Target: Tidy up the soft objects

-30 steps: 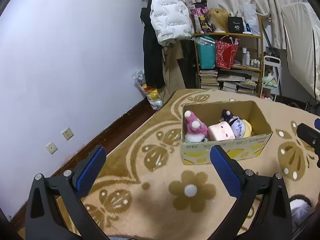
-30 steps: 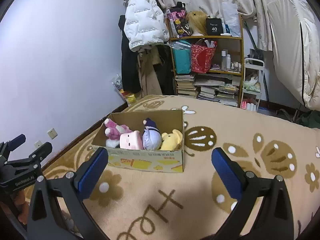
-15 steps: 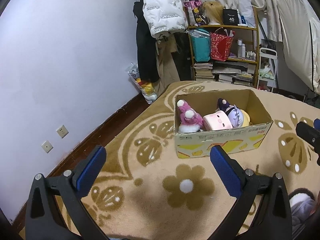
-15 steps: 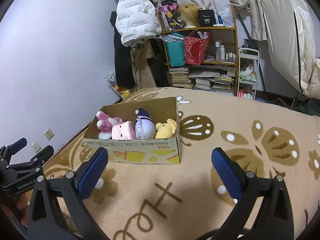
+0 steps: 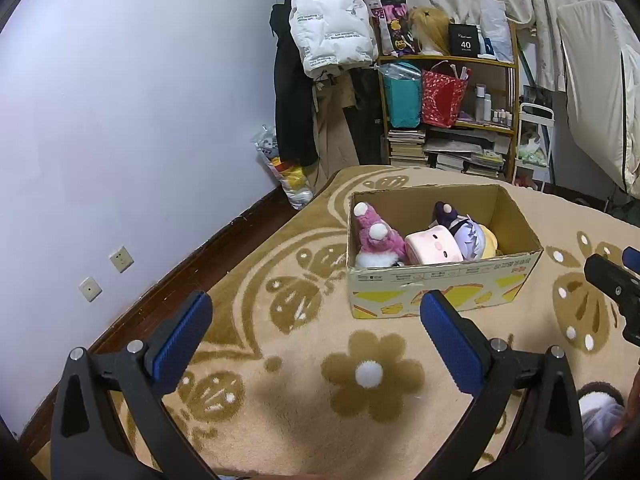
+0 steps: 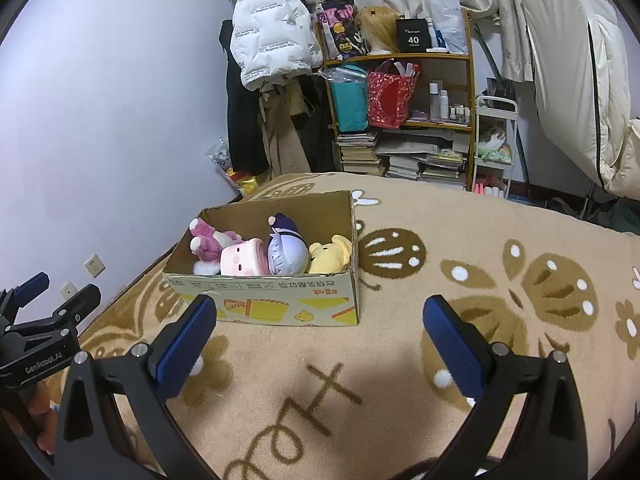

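A cardboard box (image 5: 440, 288) (image 6: 280, 304) stands on the beige flowered carpet. Inside lie a pink plush (image 5: 374, 236) (image 6: 208, 238), a pale pink round plush (image 5: 432, 246) (image 6: 242, 260), a purple-hatted doll (image 5: 466, 230) (image 6: 286, 250) and a yellow plush (image 5: 490, 242) (image 6: 330, 258). My left gripper (image 5: 316, 328) is open and empty, held above the carpet in front of the box. My right gripper (image 6: 320, 328) is open and empty, also short of the box. The right gripper shows at the edge of the left wrist view (image 5: 612, 284), the left gripper at the edge of the right wrist view (image 6: 44, 320).
A wooden shelf (image 6: 400, 116) with bags, books and bottles stands against the far wall, with hanging coats (image 6: 268, 52) beside it. The lilac wall (image 5: 120, 120) with sockets runs along the left. A bag of items (image 5: 288, 176) sits by the skirting.
Both grippers have drawn back and tilted slightly, so the box sits a little farther away in the views. The jaws stay open and the plush toys have not moved.
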Tool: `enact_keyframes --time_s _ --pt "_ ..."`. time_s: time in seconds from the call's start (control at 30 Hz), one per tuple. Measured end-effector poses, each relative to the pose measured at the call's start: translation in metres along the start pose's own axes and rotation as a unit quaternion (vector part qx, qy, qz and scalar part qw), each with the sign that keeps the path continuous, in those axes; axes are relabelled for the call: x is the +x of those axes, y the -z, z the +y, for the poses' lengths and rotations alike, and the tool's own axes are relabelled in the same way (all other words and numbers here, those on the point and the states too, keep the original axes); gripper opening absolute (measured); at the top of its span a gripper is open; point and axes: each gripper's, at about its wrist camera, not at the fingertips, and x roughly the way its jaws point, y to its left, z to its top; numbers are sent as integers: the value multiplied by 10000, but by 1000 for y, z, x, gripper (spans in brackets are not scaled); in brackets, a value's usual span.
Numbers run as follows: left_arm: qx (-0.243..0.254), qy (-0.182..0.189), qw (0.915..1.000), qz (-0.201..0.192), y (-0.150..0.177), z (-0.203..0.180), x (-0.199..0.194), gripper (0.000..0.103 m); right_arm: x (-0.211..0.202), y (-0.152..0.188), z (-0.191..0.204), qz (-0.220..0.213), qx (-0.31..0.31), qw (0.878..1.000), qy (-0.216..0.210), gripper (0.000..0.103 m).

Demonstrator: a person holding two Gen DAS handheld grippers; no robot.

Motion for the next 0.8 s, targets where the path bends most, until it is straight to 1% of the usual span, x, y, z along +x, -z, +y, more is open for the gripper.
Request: enact_keyframes --time_s 0.5,0.8 --pt "-22 42 10000 -44 1 0 -2 103 -1 -3 -1 -53 -25 10000 7 103" --pt "21 37 10000 8 2 0 0 103 -3 -5 -3 -84 -46 9999 33 103"
